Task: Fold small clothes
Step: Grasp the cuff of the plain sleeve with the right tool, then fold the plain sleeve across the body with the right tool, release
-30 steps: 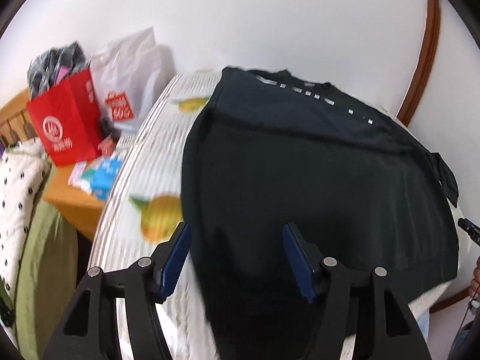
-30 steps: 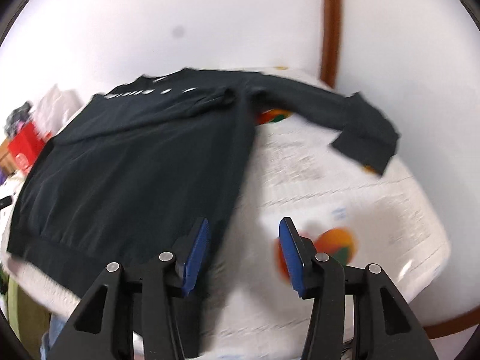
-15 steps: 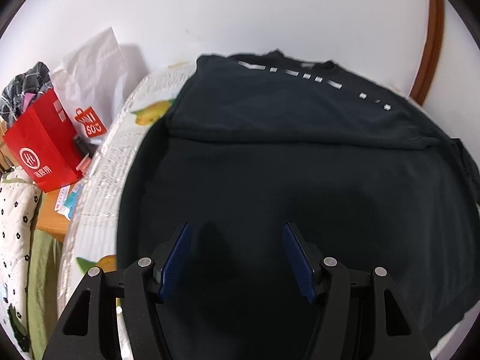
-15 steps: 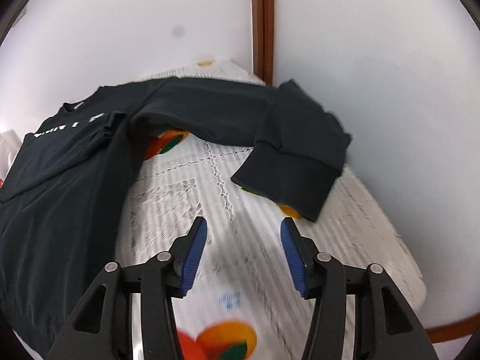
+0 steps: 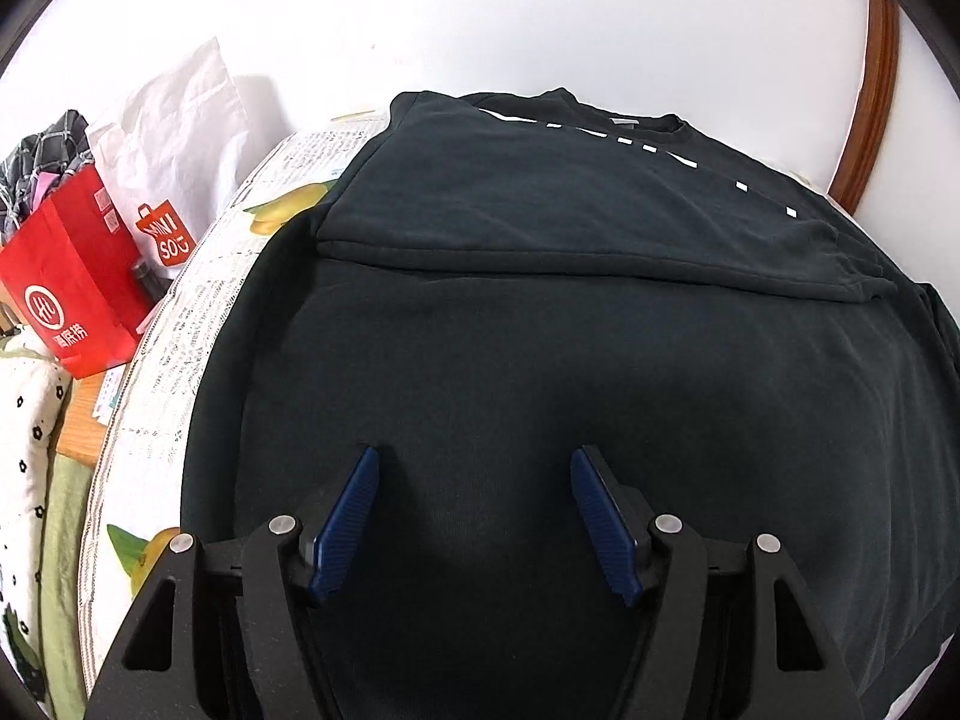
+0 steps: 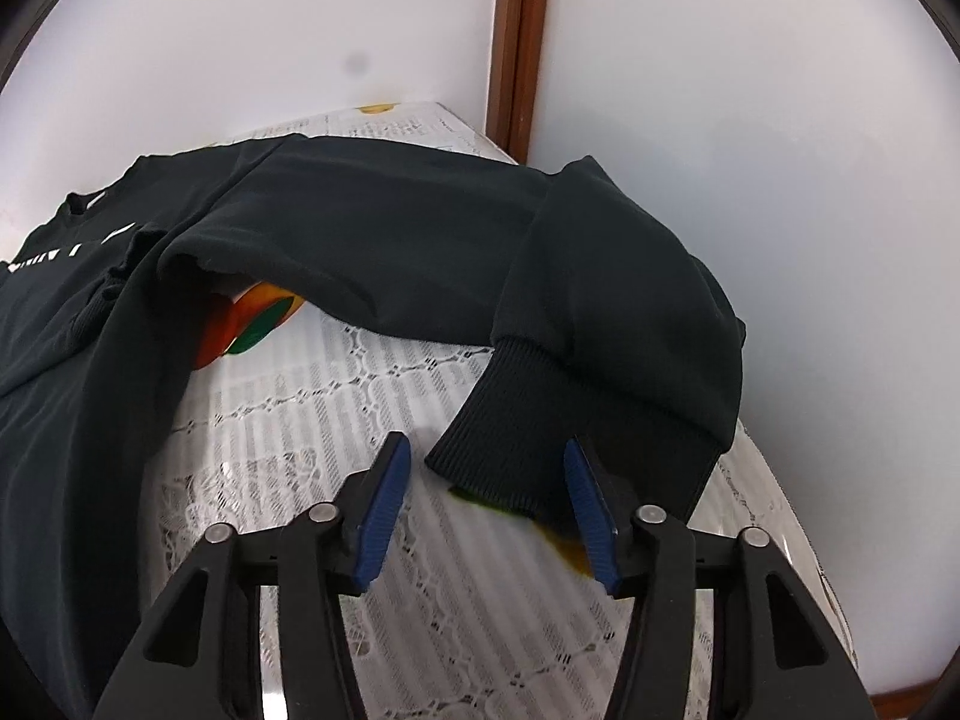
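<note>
A black sweatshirt [image 5: 540, 360] lies flat on the lace-covered table, one sleeve [image 5: 570, 204] folded across its chest. My left gripper [image 5: 475, 462] hovers over the lower body of the shirt; its jaws are opening and hold nothing. In the right wrist view the other sleeve [image 6: 390, 228] stretches out toward the wall corner and bends back at its ribbed cuff [image 6: 540, 420]. My right gripper [image 6: 486, 444] straddles that cuff. Its jaws are closing with the cuff's edge between them; the left pad stands clear of the fabric.
A red paper bag [image 5: 72, 282] and a white shopping bag [image 5: 174, 138] stand off the table's left side, by a dotted cloth [image 5: 24, 420]. The white tablecloth [image 6: 336, 408] with fruit prints ends at the white walls; brown wooden trim [image 6: 519, 30] marks the corner.
The left gripper slid from the shirt's left edge to over its body. The right gripper travelled right, from the shirt's side across bare cloth to the sleeve cuff.
</note>
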The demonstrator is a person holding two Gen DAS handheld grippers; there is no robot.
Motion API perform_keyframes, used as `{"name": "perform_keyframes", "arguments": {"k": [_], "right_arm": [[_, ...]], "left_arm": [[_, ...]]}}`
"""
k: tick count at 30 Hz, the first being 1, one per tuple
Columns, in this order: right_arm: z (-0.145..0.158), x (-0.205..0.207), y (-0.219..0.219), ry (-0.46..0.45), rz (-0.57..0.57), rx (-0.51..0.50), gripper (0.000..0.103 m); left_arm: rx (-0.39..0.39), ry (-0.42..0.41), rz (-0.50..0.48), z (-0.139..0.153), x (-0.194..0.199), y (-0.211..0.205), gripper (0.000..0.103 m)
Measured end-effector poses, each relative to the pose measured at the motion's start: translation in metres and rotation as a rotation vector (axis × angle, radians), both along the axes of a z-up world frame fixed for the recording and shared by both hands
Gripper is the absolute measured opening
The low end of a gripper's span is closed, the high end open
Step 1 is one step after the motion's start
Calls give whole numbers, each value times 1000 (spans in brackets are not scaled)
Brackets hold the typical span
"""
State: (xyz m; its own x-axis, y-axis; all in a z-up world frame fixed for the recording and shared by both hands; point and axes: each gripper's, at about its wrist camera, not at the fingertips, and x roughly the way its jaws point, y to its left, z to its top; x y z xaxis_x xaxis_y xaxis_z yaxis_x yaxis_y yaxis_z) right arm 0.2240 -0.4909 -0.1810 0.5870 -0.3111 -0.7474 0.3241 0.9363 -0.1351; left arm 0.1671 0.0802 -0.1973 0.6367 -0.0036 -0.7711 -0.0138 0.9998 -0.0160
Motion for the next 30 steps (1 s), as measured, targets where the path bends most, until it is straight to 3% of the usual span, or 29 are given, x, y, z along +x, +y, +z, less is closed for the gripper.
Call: {"name": "perform_keyframes", "arguments": {"k": [1,2,6,9,15,23,30], "right_arm": [[0,0,-1,0,-10,-13,15],[1,0,-2,8,-36,-37,11],[9,1,-7,27,-50,1,10],[27,-8,-2,-15,-38,30,10],[65,-21,22,-63,-7,45,10],[92,-28,56,-103,33,61,10],[126,-28,90,-140,106,68,10]], "left_arm": [[-3,0,0,0,0,1,65],[-6,-1,0,0,0,1,65],[-16,-3,-1,1,-1,4,65],[-25,-4,-1,1,-1,5,65],[-26,1,-15,1,0,2,72],[-6,15,-31,-1,4,-4,83],[-5,16,-25,-1,4,-2,85]]}}
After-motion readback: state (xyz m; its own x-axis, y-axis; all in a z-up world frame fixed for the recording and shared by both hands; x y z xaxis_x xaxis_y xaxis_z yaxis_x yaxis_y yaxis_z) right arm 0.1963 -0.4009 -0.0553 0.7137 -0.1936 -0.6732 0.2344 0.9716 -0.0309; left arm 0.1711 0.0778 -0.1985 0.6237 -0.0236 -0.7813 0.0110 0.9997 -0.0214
